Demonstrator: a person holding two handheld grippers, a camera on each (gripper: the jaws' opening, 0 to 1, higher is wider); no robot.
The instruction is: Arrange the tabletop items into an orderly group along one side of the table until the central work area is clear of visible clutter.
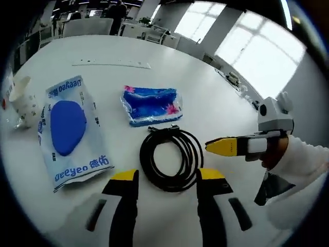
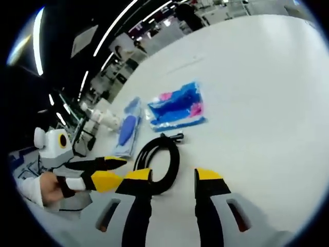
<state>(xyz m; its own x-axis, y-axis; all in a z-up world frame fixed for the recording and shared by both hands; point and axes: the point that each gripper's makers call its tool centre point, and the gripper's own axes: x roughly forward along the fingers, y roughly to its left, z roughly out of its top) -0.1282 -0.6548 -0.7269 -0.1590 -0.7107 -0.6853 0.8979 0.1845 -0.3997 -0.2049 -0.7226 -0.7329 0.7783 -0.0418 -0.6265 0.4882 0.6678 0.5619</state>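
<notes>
Left gripper view, coiled cable [image 1: 171,159] between left claw [image 1: 168,181] jaws

White pouch [image 1: 72,134] with blue oval, printed "deeyeo" in blue along its lower edge beside Chinese characters too small to read, "deeyeo" again upside down along its top edge

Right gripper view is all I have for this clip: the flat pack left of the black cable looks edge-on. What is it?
Observer: In the left gripper view it is a white pouch with a blue oval and Deeyeo printed on it.
Operator: Anything beyond the blue packet?
Observer: A long pale strip lies flat on the table, farther off than the blue packet.
Operator: And on the pouch's far side?
Observer: A white paper cup sits there, apart from the pouch.
</notes>
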